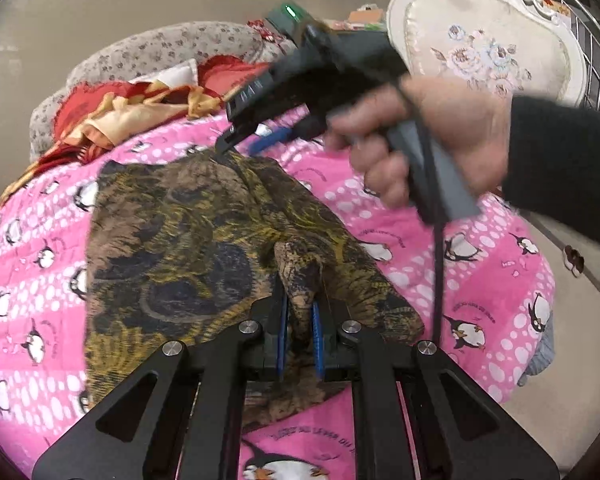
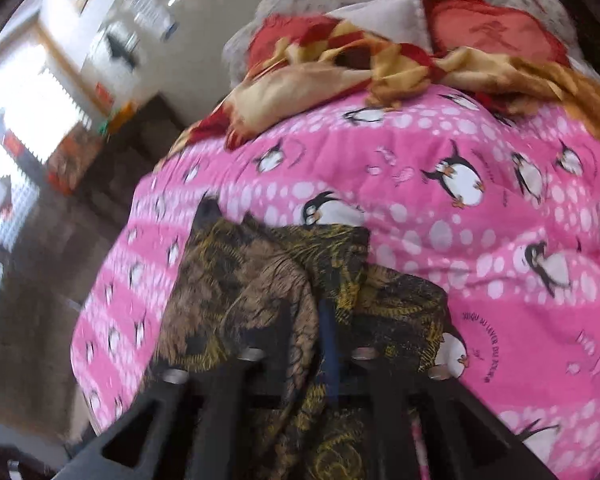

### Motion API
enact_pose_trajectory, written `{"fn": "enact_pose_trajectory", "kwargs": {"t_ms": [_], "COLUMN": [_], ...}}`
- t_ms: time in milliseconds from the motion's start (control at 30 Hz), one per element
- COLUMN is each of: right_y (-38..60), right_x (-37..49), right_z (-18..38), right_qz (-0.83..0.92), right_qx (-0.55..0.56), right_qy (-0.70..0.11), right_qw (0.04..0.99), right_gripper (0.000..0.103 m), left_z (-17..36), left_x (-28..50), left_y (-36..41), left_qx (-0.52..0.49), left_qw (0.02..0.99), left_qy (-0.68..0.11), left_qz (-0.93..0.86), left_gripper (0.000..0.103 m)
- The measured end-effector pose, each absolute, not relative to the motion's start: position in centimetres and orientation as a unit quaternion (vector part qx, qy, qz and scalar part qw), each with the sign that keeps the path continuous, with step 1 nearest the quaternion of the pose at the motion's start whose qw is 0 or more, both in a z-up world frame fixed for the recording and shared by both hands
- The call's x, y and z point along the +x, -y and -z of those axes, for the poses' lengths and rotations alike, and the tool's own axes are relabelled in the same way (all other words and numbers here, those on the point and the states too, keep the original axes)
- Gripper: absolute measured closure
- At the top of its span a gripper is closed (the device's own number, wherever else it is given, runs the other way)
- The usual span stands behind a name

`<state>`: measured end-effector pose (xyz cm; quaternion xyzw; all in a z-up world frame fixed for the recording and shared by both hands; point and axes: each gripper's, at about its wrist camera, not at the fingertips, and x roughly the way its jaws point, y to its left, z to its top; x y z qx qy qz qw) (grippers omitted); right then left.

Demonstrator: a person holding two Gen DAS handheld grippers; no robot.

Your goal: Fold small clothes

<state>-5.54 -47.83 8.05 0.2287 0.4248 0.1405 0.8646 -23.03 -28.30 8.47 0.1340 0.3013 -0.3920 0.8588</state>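
Lying lengthwise away, garment [image 1: 204,240]

You have bare pink quilt [image 1: 32,280] left of the garment [image 1: 172,240]; the crumpled red-and-gold blanket [image 1: 140,108] blocks its far end.

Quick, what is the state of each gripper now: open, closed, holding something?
Left gripper: closed on a fold of the patterned garment.
Right gripper: open, jaws parted over the garment's far edge, not pinching it.

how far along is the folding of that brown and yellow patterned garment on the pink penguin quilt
Partly done: the patterned garment lies spread on the pink quilt. In hand: the left gripper pinches a raised fold; the right gripper, jaws parted, sits at the far edge. Left: finishing the fold and flattening it.
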Motion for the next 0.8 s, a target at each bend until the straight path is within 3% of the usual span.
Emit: {"fn": "enact_pose_trajectory", "kwargs": {"t_ms": [33,300,367,433,800], "right_y": [47.8,45.9,45.1,44.5,46.3], "right_x": [-5.8,-4.0,-3.6,-2.6,-4.4], "right_z": [-7.7,-5.6,-6.1,-5.9,-8.0], "right_qz": [-0.135,-0.198,-0.204,-0.182,-0.156], "right_qx": [0.229,0.26,0.244,0.22,0.154], "right_qy": [-0.411,-0.423,-0.414,-0.436,-0.465], "right_qw": [0.872,0.845,0.853,0.853,0.858], "right_gripper": [0.057,0.057,0.062,0.092,0.095], "left_z": [-8.9,-11.5,-11.6,-11.5,-10.1], "left_x": [-22.9,-22.8,-22.7,-22.5,-25.2], "left_y": [27.8,25.5,25.4,25.5,28.6], "left_qx": [0.129,0.087,0.084,0.084,0.105], "left_qw": [0.862,0.876,0.876,0.876,0.841], "left_qy": [-0.298,-0.273,-0.271,-0.274,-0.283], "left_qz": [0.39,0.388,0.389,0.389,0.449], "left_gripper": [0.094,0.094,0.094,0.094,0.094]}}
